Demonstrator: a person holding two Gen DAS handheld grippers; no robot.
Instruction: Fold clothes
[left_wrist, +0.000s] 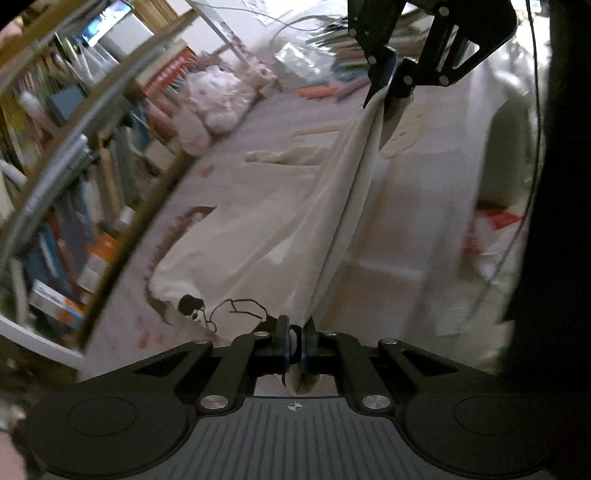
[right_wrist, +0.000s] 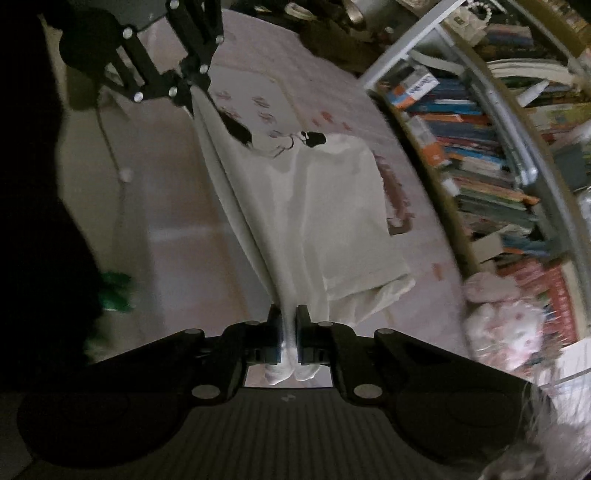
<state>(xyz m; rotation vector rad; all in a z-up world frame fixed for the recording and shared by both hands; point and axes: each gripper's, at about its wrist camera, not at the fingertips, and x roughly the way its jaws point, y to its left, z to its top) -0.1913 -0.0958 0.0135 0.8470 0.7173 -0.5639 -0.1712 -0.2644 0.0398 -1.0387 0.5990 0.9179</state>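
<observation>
Both the left gripper and the right gripper are clamping one taut edge of the cream garment running straight between them, its body trailing onto the pale bedspread (toward the bookshelf).

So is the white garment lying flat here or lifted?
Partly lifted. One edge of the white garment is stretched taut between the left gripper and right gripper, both shut on it; the rest drapes onto the bed.
</observation>
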